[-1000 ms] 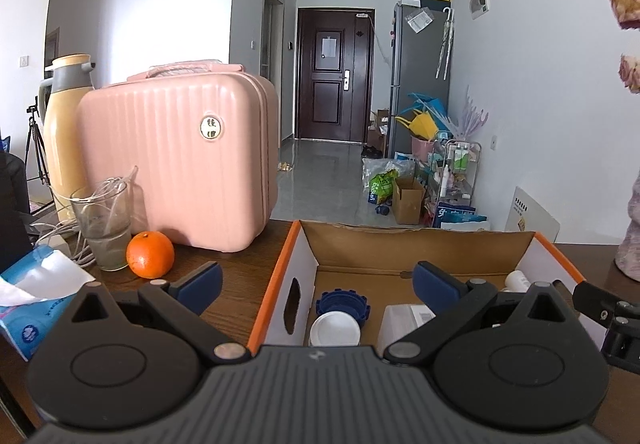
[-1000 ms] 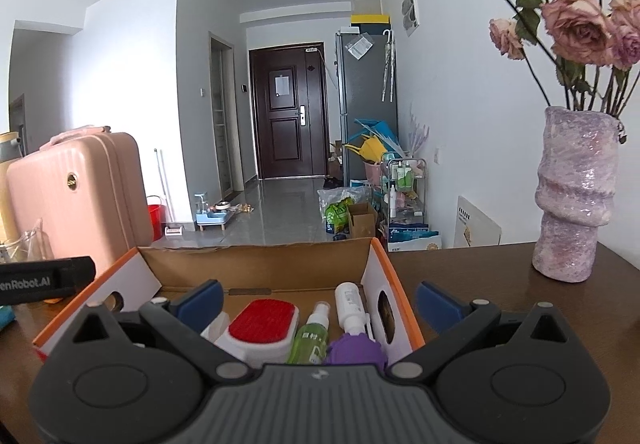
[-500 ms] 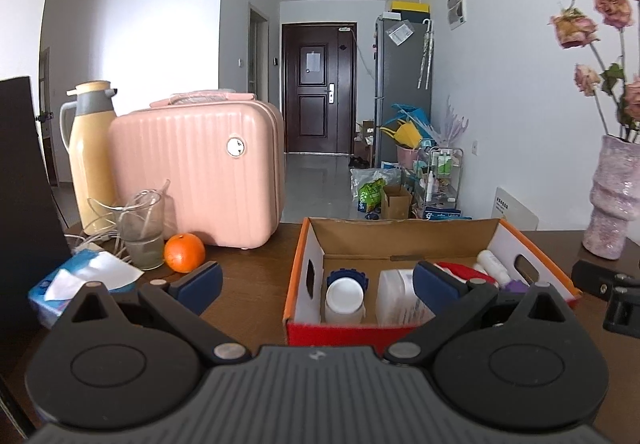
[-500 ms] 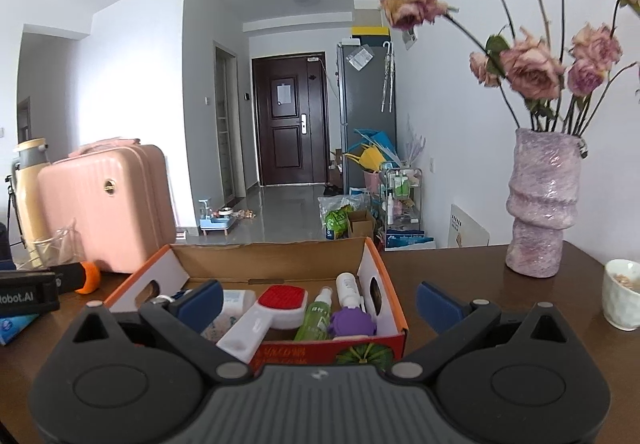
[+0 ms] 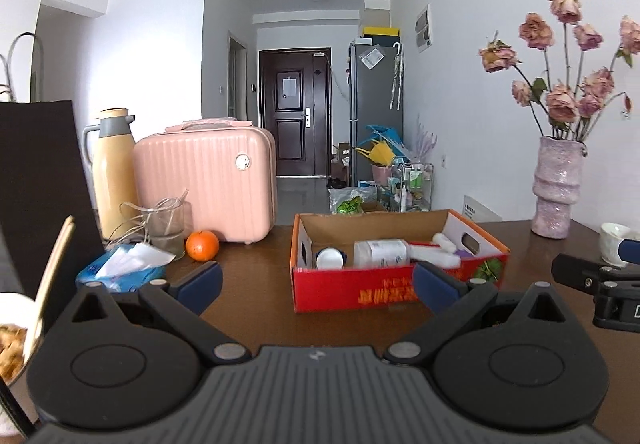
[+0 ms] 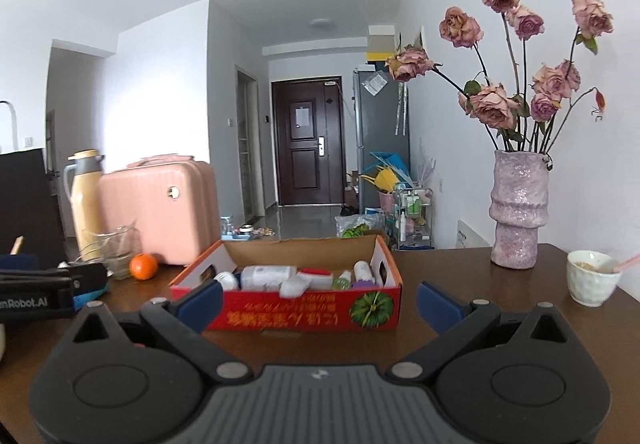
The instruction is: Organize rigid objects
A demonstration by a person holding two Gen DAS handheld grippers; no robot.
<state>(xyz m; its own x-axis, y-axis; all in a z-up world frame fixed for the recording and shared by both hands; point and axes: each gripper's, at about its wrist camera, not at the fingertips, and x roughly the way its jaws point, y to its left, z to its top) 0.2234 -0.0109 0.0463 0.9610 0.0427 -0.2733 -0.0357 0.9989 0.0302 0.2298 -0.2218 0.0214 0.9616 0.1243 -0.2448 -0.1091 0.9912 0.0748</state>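
A red and orange cardboard box (image 5: pixel 360 290) stands on the dark wooden table (image 5: pixel 252 284); it also shows in the right wrist view (image 6: pixel 304 314). It holds several items: a white bottle (image 5: pixel 380 252), a white-capped jar (image 5: pixel 330 259), a small green bottle (image 6: pixel 342 282) and a purple item (image 6: pixel 364 284). My left gripper (image 5: pixel 316 280) is open and empty, in front of the box. My right gripper (image 6: pixel 320 298) is open and empty, also in front of the box.
A pink suitcase (image 5: pixel 208 183), a yellow thermos (image 5: pixel 114 167), a glass (image 5: pixel 166 228), an orange (image 5: pixel 203 244) and a tissue pack (image 5: pixel 120 270) sit at the left. A vase of dried roses (image 6: pixel 518 211) and a white cup (image 6: pixel 592 278) stand at the right. A bowl with a stick (image 5: pixel 16 336) is near left.
Both grippers have pulled back and up from the box, which now sits farther away and fully in view. Both stay open and empty.
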